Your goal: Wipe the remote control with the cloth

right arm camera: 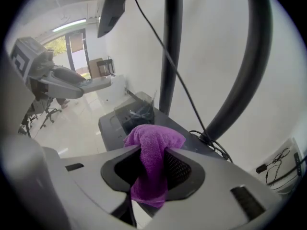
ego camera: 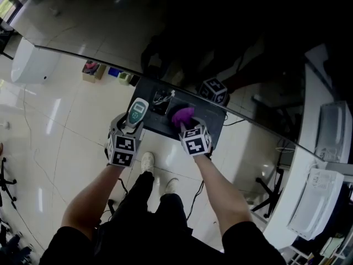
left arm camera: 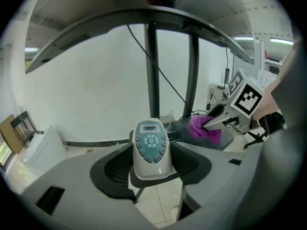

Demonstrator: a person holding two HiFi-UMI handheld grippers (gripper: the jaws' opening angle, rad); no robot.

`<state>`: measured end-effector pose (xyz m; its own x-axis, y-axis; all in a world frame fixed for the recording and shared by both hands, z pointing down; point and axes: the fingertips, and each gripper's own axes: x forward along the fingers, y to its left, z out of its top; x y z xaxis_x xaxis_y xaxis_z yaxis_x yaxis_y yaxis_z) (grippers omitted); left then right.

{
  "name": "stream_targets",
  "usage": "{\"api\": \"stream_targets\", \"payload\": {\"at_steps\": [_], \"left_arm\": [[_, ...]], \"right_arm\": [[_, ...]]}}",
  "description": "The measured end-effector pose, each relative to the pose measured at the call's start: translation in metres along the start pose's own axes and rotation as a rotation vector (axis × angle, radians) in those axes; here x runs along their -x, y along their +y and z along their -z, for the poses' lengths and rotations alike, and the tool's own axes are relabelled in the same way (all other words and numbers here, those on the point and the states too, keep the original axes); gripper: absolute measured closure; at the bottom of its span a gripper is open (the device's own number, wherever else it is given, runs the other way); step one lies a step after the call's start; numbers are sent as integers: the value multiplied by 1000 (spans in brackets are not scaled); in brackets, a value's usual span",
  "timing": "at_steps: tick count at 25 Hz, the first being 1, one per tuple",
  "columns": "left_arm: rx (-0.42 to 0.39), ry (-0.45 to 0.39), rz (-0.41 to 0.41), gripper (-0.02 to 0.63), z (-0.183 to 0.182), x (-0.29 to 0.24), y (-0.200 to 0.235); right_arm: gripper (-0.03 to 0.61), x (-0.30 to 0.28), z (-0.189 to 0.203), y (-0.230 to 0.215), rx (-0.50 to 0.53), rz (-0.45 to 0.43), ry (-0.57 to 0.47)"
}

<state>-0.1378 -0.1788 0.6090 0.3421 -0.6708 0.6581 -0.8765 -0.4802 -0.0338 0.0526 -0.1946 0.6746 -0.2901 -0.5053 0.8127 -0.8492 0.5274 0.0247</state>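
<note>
Both items are picked up, but there is no wiping contact right now.

Left hand-held gripper (left arm camera: pixel 152 172): pinching the remote (left arm camera: pixel 151 146) by its lower end. Its jaws are wide because the body is wide, with pads on both sides. The remote stands upright with buttons and small screen facing the gripper's camera. In the head view it is off the counter (ego camera: pixel 214 123), up in the air by the counter's left edge.

Right hand-held gripper (right arm camera: pixel 151 170): pinching the cloth (right arm camera: pixel 152 145). The purple cloth is bunched above the jaws, with a tail hanging down between them. It is held over the middle of the counter, near the small box of cables (ego camera: pixel 161 100).

Remote and cloth are near each other but apart. The left gripper view shows the cloth off to the right of the remote and behind it, with a clear gap.

Progress, my read:
- Done: both grasps look secure and both things are raised, so setup is finished.
- Not done: the wipe itself. No cloth is on the remote at this moment, and I can't tell from these views whether any pass has been made. The remote face shows no obvious dirt or streaks either way.
- Left: bring the bunched top of the cloth onto the button face and rub along it, probably the sides too. Then set both down.

Roughly early to middle of the task.
</note>
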Motion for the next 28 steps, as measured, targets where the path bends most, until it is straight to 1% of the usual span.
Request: {"api": "stream_targets", "payload": {"at_steps": [4, 7, 10, 13, 16, 17, 19, 21, 23, 28], "left_arm": [[-33, -51, -13, 379, -29, 44, -20], [-90, -93, -7, 377, -54, 85, -50], [-157, -141, -5, 377, -69, 123, -90], [-271, -192, -20, 379, -90, 157, -127], [-412, -236, -59, 379, -106, 188, -161], [-452, -252, -77, 379, -112, 199, -170], [-505, -277, -110, 379, -121, 220, -184], [-531, -290, -124, 379, -122, 233, -190], [-541, -296, -128, 379, -119, 243, -192], [-542, -304, -126, 380, -112, 259, -187]], "right_arm": [[445, 79, -26, 13, -1, -19, -134], [445, 153, -52, 34, 34, -52, -253], [445, 227, -76, 66, 111, -113, -371], [445, 283, -95, 105, 217, -198, -448], [445, 315, -93, 142, 327, -267, -454], [445, 321, -90, 151, 358, -279, -448], [445, 328, -83, 160, 402, -281, -439], [445, 335, -81, 157, 427, -255, -439], [445, 339, -83, 147, 430, -222, -442], [446, 344, -97, 116, 371, -143, -459]]}}
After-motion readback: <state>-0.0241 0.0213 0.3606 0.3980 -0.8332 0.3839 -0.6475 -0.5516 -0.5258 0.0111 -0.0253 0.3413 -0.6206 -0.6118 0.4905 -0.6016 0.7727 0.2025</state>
